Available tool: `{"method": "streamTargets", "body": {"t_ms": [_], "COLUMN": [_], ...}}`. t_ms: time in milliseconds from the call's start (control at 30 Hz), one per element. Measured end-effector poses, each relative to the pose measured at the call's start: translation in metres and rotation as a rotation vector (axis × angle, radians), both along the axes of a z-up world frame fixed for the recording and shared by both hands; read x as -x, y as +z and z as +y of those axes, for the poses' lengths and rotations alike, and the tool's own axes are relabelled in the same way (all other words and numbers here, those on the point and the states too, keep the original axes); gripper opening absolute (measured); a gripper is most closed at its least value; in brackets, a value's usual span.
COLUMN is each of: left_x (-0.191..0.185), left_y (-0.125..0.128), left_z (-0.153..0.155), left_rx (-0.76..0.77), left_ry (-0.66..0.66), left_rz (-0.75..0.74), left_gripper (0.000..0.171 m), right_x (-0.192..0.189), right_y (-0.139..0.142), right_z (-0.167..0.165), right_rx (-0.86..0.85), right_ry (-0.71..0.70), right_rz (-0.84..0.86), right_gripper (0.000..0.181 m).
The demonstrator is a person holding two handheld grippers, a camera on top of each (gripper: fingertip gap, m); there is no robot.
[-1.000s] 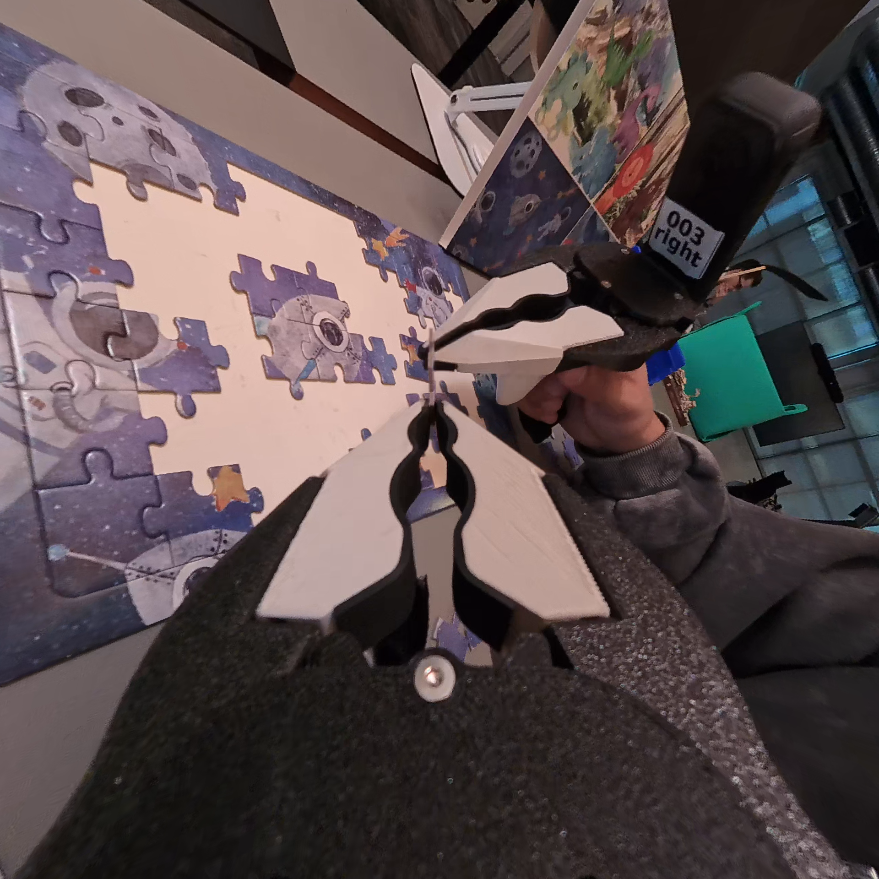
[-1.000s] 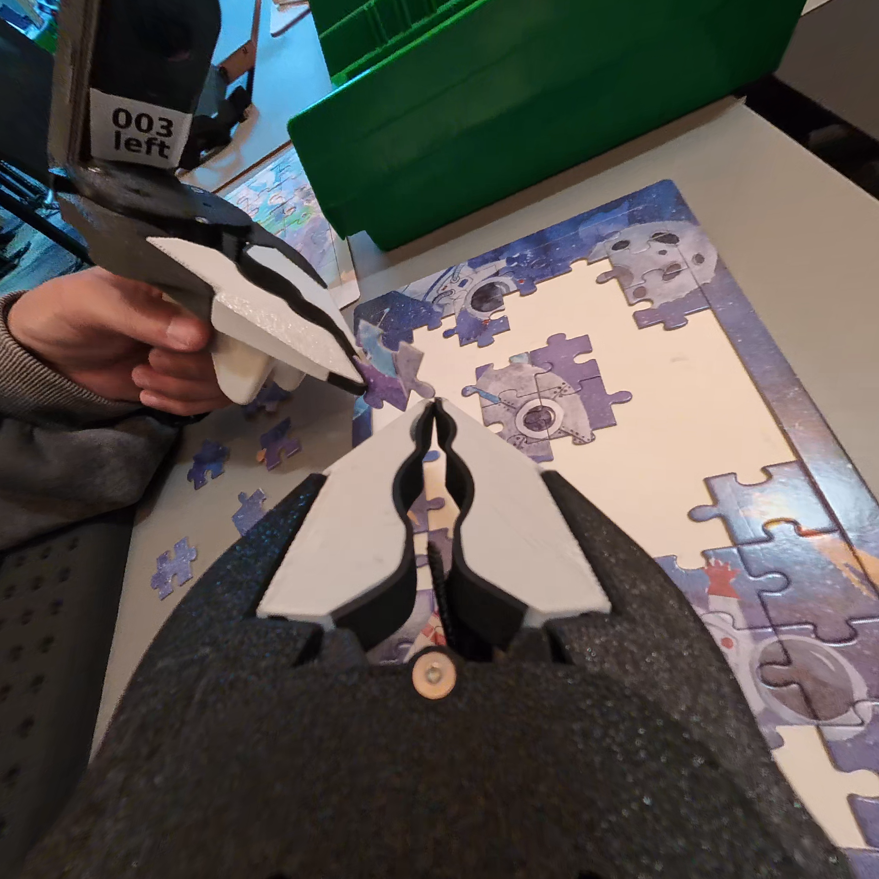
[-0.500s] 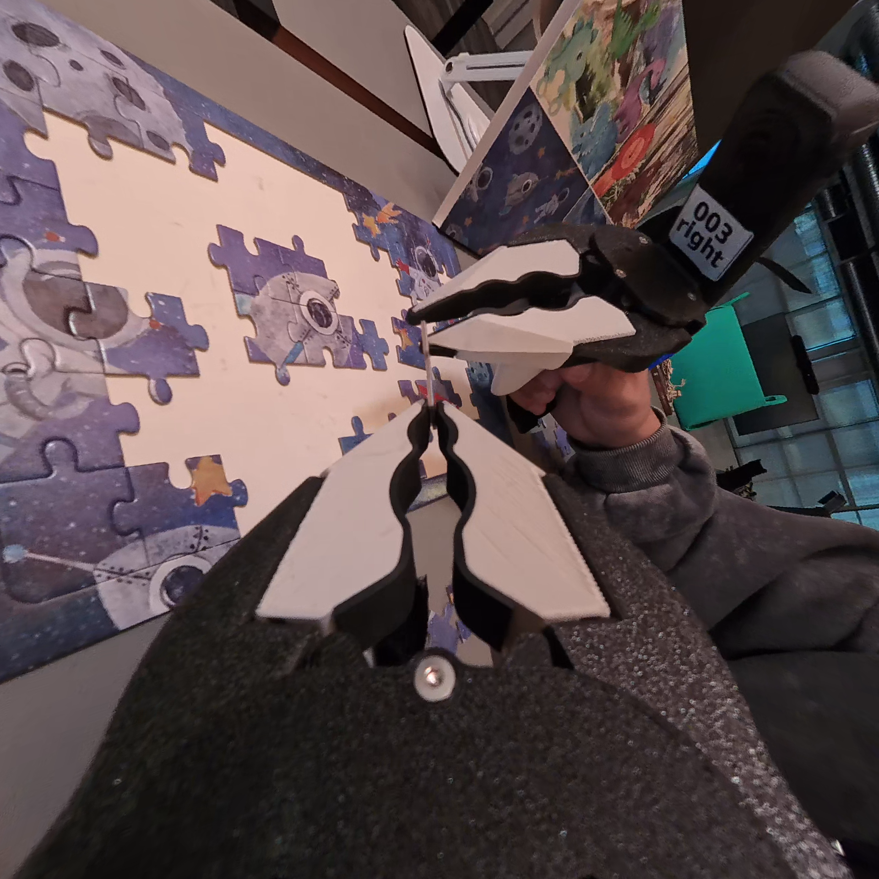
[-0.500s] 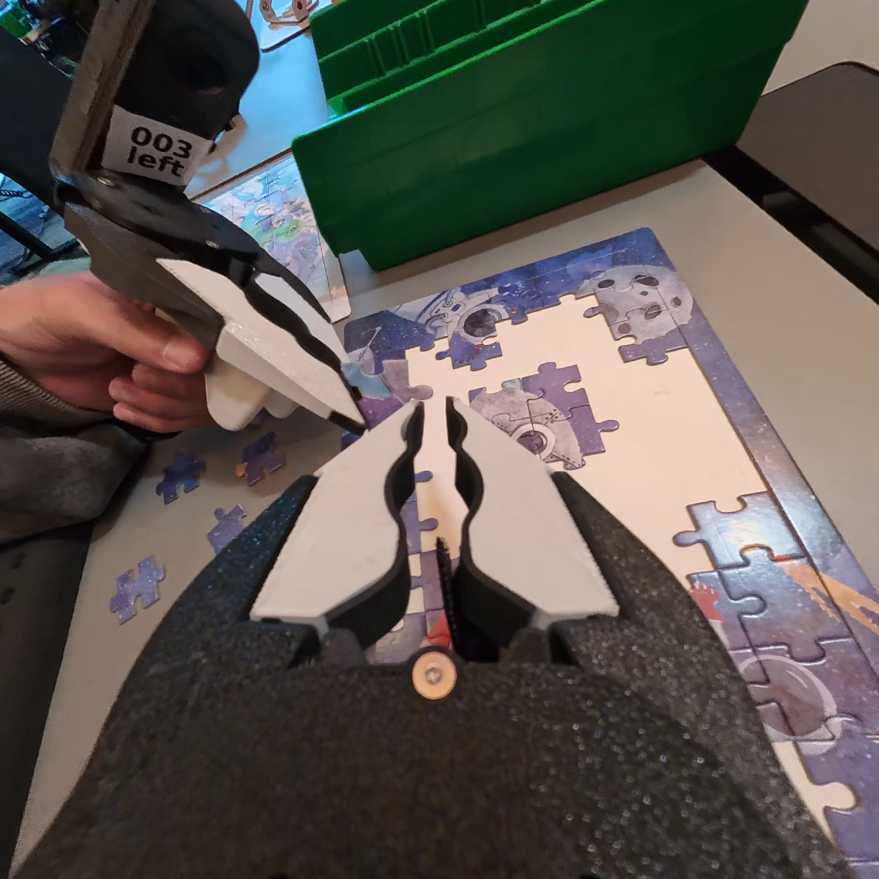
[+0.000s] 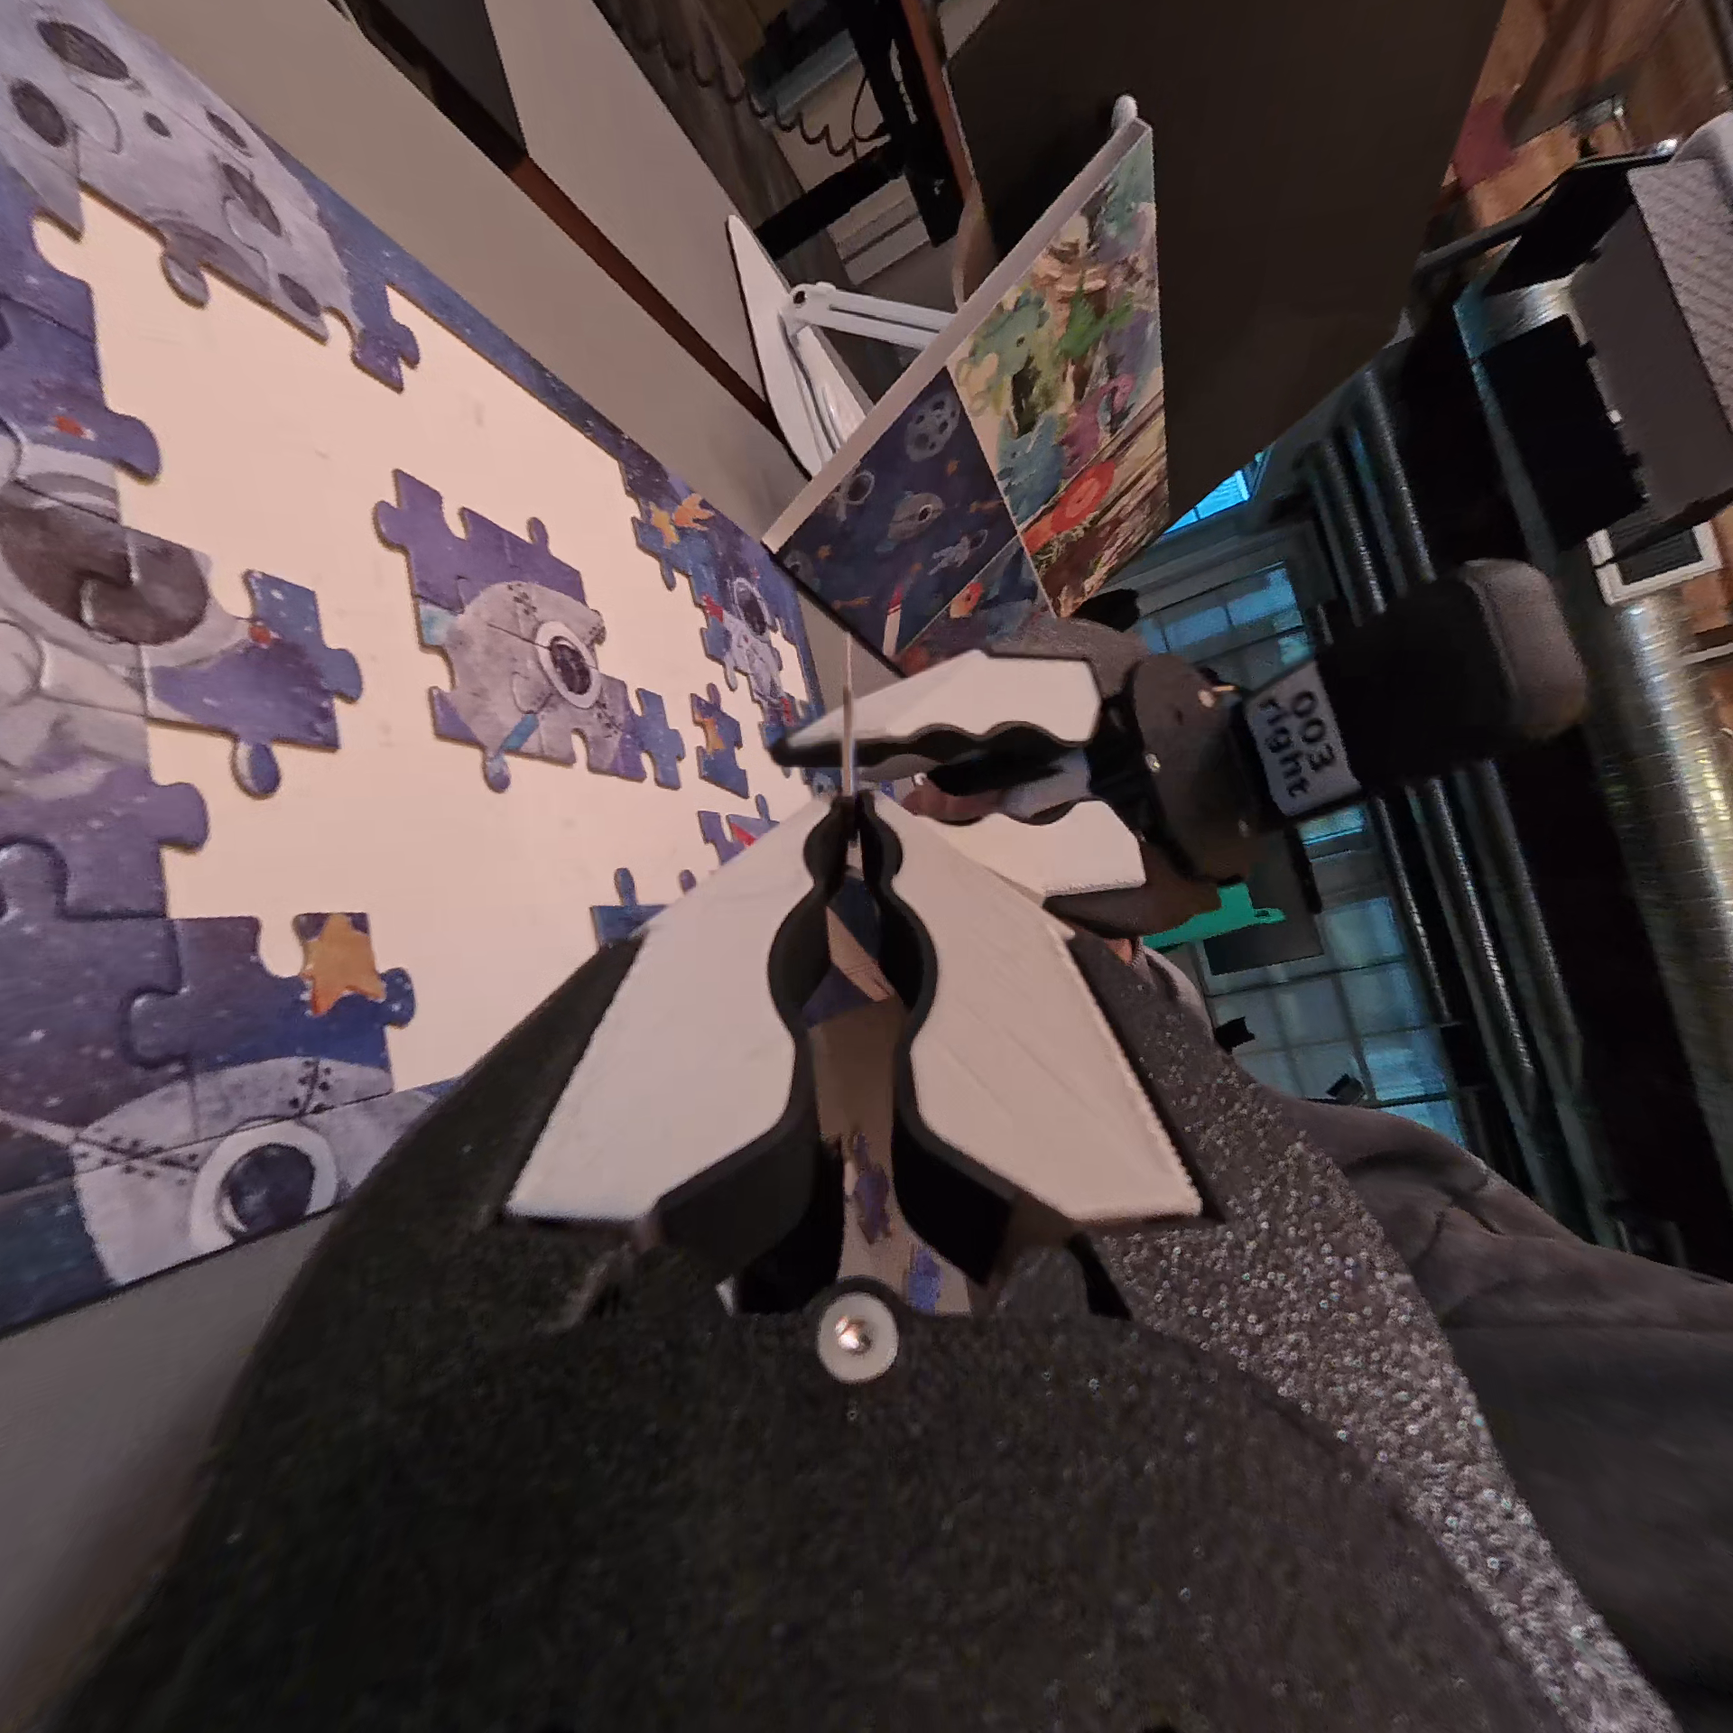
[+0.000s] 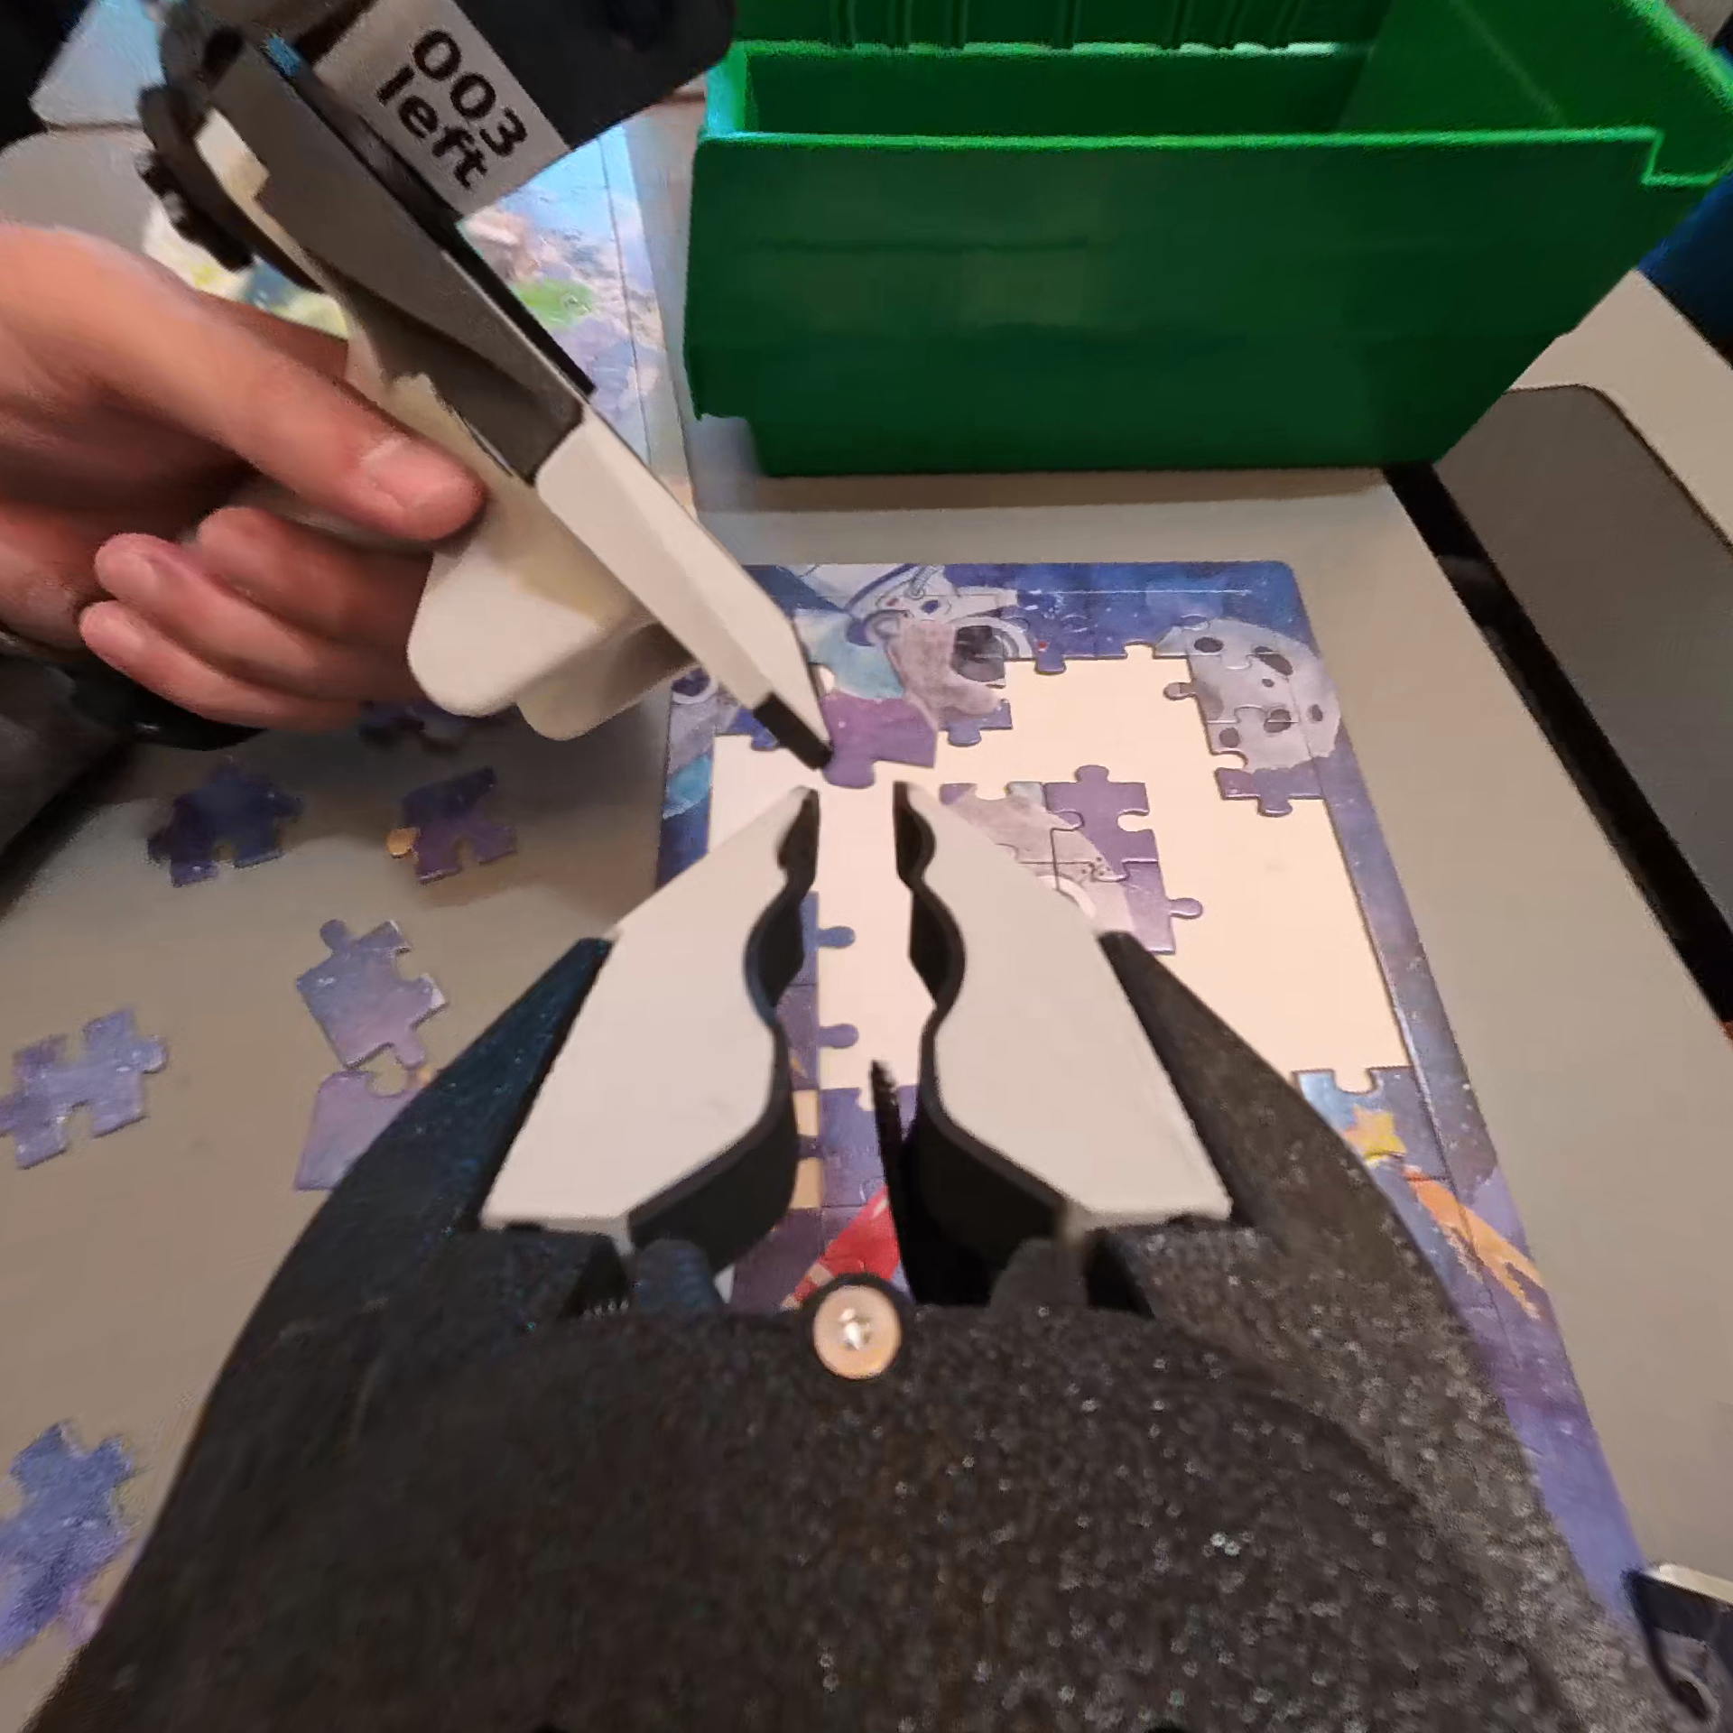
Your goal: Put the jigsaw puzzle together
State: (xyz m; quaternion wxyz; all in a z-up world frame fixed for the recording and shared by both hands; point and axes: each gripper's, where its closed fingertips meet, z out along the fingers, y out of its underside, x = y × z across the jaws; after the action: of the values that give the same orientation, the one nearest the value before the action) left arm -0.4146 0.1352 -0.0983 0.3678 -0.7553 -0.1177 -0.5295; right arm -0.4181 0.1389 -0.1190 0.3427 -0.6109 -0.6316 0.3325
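Observation:
My left gripper (image 5: 849,818) is shut on a purple puzzle piece (image 5: 849,731), which shows edge-on as a thin line. In the right wrist view the same gripper (image 6: 811,750) holds that piece (image 6: 891,741) just above the upper left part of the puzzle board (image 6: 1247,938). My right gripper (image 6: 853,797) is open and empty, its tips just short of the piece. It also shows in the left wrist view (image 5: 825,778). The board (image 5: 375,797) has its border pieces in place, a bare cream middle and a small joined cluster (image 5: 534,656) there.
A green bin (image 6: 1125,309) stands behind the board. Several loose pieces (image 6: 366,994) lie on the grey table left of it. A picture card (image 5: 1013,450) leans on a white stand (image 5: 797,347). A dark panel (image 6: 1594,581) lies at the right.
My right gripper was shut on the piece's edge; it has opened, let go and drawn back a little. The left gripper keeps the piece and has lowered it toward the board.

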Motion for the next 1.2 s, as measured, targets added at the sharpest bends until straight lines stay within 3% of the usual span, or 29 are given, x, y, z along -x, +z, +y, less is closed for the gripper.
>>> {"method": "streamTargets", "body": {"t_ms": [200,433,533,567,767,1000,1200], "left_x": [0.001,0.0,0.007,0.014,0.026,0.014,0.016], "left_y": [-0.009,-0.015,-0.022,-0.024,-0.014,-0.049,-0.052], "left_z": [0.001,0.002,0.003,0.004,0.008,0.005,0.003], "left_rx": [0.007,0.029,0.064,0.063,-0.025,0.021,0.037], "left_ry": [0.008,0.007,0.028,0.051,0.103,0.002,-0.002], "left_rz": [0.116,0.146,0.2,0.235,0.387,0.746,0.789], "left_gripper": [0.001,0.002,0.033,0.033,0.024,0.016,0.016], "right_x": [0.001,-0.001,-0.01,-0.017,-0.033,-0.021,-0.019], "right_y": [0.002,-0.006,-0.016,-0.023,-0.048,-0.055,-0.053], "right_z": [0.002,0.0,0.007,0.01,0.006,0.003,0.01], "right_rx": [-0.056,-0.066,-0.089,-0.095,0.002,0.015,0.039], "right_ry": [-0.023,-0.005,0.004,0.008,0.081,0.104,0.076], "right_rz": [-0.011,-0.046,-0.114,-0.16,-0.309,-0.382,-0.347], "right_gripper": [0.016,0.01,0.01,0.01,0.01,0.01,0.016]}}
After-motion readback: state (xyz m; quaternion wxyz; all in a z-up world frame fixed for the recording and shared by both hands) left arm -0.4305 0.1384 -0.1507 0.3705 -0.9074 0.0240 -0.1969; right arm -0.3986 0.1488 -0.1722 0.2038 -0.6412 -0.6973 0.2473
